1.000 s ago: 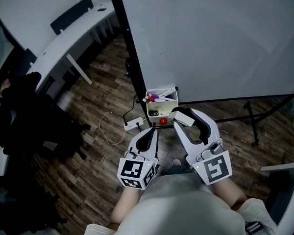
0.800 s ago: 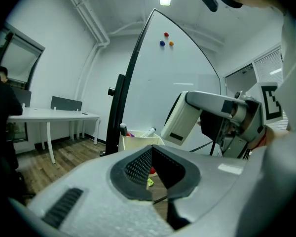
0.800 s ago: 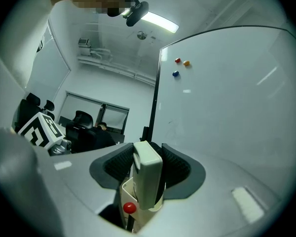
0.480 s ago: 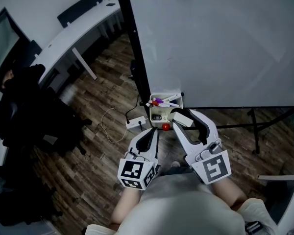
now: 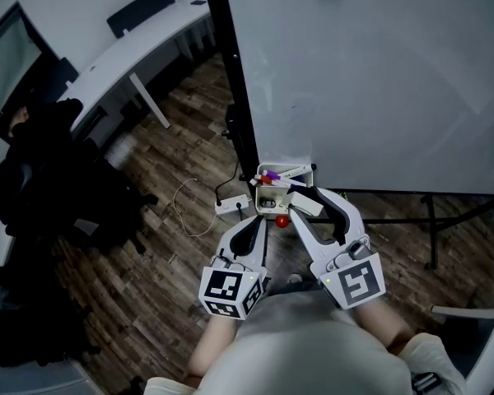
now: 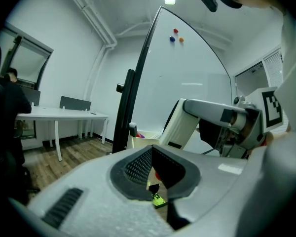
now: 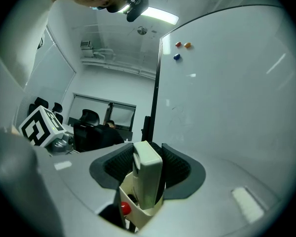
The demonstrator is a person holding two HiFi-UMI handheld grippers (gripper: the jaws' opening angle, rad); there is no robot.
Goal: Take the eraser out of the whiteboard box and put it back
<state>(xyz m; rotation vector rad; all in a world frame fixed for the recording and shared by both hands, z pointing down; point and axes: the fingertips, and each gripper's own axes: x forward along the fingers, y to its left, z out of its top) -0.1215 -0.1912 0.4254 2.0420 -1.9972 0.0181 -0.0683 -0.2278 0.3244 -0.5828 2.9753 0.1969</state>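
1. A long white desk is standing along the far left wall. Dark office chairs are crowding the brown wood-plank floor beside it.
2. A white power strip is lying on the floor just left of the black whiteboard post, with a thin cable looping away to its left.
3. The left gripper is pointing toward the box. Its jaws are resting together, with nothing between them.
4. A small cream open-topped box is hanging at the bottom left corner of the large white whiteboard. It is holding markers, one of them a purple-capped marker. A small red round knob is showing at the box's near lower edge.
5. The right gripper is clamping a cream rectangular eraser between its ribbed dark pads. In the right gripper view the eraser is standing on end in the jaws. Its lower end is overlapping the near right rim of the box; whether it is touching the box cannot be told.
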